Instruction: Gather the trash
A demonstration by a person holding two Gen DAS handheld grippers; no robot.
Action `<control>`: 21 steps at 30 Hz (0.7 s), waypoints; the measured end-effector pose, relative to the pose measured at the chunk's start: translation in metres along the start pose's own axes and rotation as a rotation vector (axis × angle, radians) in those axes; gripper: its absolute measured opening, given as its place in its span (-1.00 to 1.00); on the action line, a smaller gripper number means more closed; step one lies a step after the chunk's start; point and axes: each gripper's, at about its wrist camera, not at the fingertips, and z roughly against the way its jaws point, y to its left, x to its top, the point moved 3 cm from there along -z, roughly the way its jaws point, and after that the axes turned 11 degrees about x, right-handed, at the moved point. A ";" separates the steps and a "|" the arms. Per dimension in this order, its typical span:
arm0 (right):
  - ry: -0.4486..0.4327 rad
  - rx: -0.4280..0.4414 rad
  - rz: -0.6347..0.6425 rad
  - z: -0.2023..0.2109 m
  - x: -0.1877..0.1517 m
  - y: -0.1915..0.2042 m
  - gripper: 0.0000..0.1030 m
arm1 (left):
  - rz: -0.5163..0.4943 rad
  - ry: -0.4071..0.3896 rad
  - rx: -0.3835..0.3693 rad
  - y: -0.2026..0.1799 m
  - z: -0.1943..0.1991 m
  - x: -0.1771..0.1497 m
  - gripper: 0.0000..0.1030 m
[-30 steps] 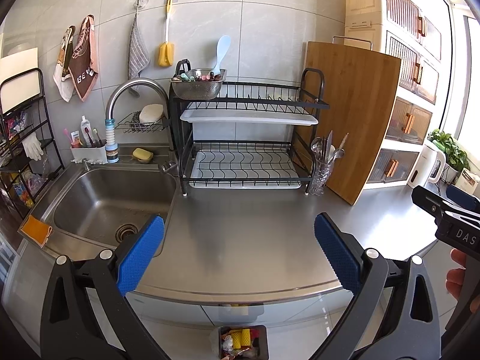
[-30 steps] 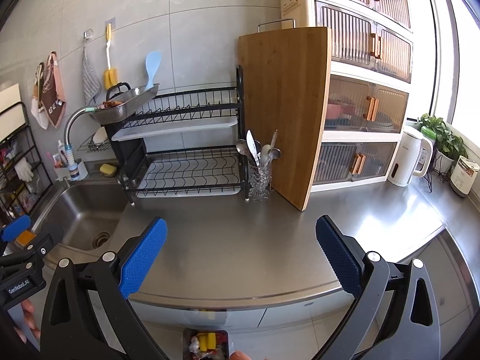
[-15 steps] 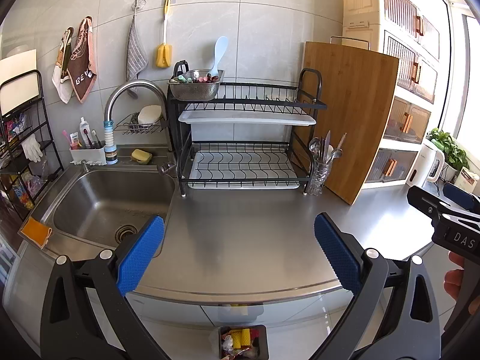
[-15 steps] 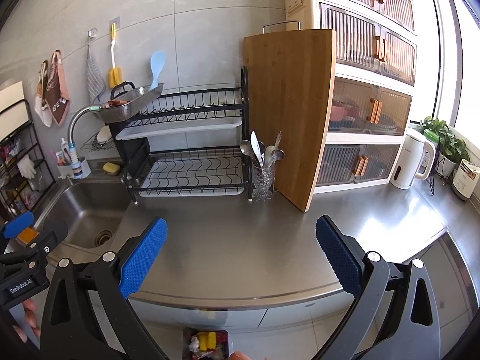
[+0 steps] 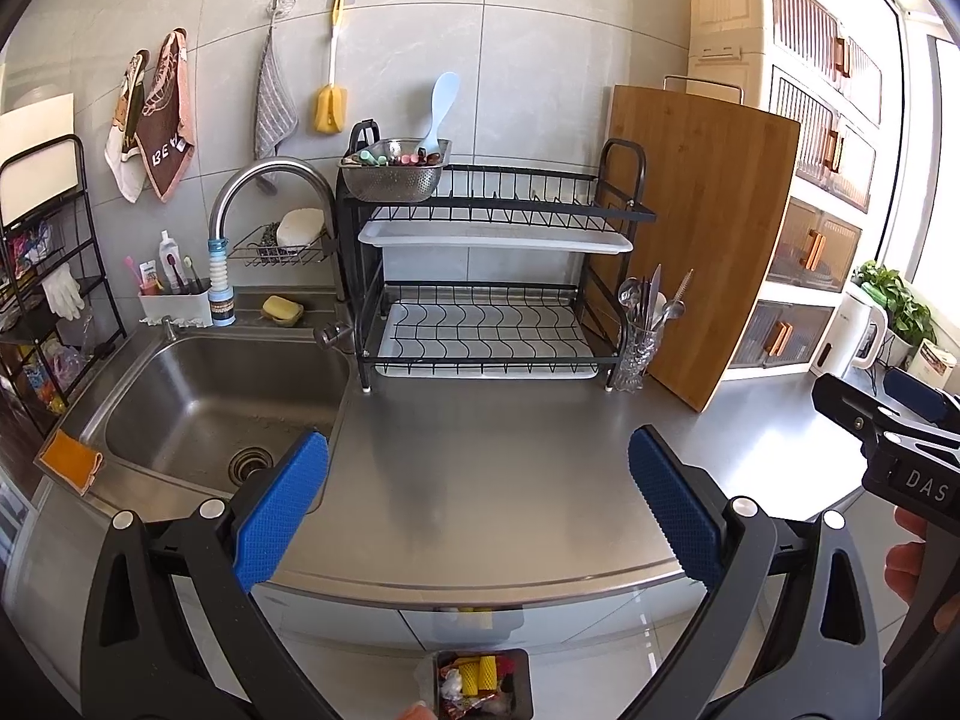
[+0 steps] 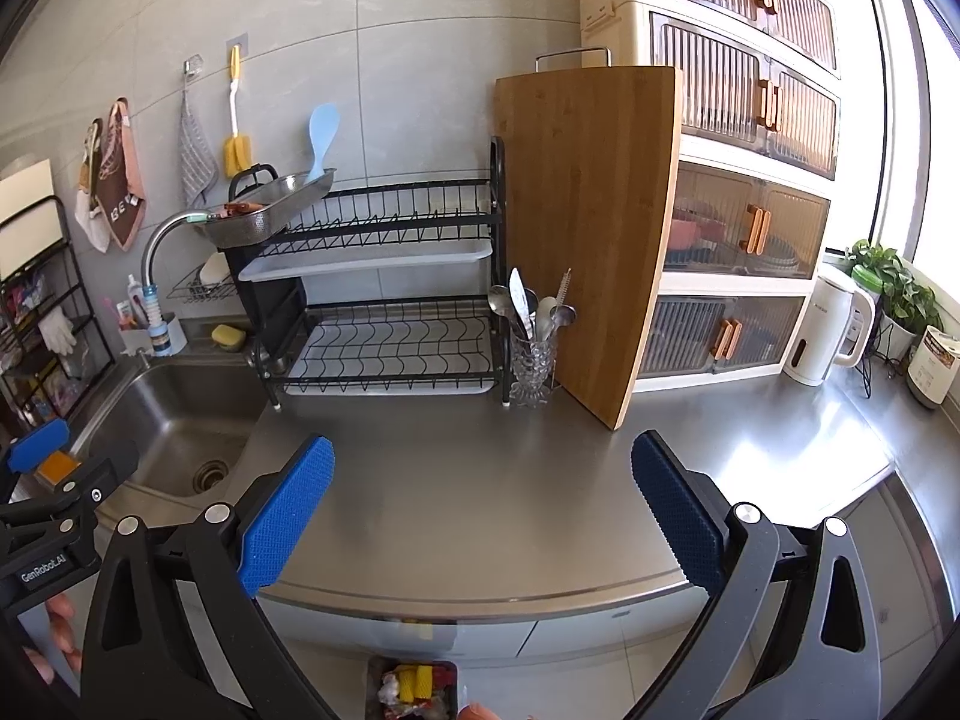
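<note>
Both the left gripper [image 5: 477, 507] and right gripper [image 6: 480, 510] hover spread wide and empty above the counter [image 5: 498, 438]. The trash [image 5: 480, 681] sits in a small bin [image 5: 525, 660] on the floor below the counter's front edge. No loose litter shows, so scan before reaching.

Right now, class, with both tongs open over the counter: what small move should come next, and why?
Probably withdraw both: the left tongs and right tongs hold nothing, the counter shows no litter, and the bin below already holds scraps.
</note>
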 end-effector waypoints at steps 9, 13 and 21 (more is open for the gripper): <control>-0.002 -0.002 -0.002 0.002 -0.001 0.001 0.94 | 0.002 0.038 -0.019 -0.002 -0.004 -0.003 0.85; 0.003 0.001 0.000 0.001 -0.001 0.001 0.94 | -0.011 0.043 -0.019 -0.004 -0.005 -0.005 0.85; 0.007 0.004 -0.003 -0.002 -0.003 0.001 0.94 | -0.019 0.022 -0.021 -0.007 -0.001 -0.006 0.85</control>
